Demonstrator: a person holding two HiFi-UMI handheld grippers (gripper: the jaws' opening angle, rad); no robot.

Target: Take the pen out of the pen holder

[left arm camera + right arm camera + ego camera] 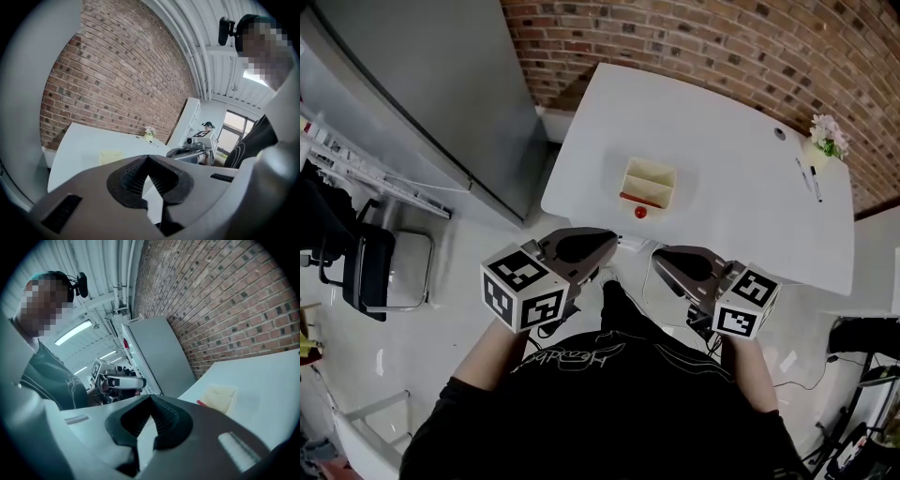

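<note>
Head view: the cream pen holder [649,182] sits on the white table [722,131], at 12 o'clock from the left gripper [612,246] and right gripper [659,261], well apart. Left gripper view: jaws closed tight, holding nothing. Right gripper view: closed and empty too, with the pen holder at 3 o'clock.

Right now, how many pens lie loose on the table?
2: one pen and a second pen, both beside the flower pot at the table's right edge. A red thing at the pen holder may be a third.

pen holder [649,181]: contents too small | red item [640,212]: unclear
</note>
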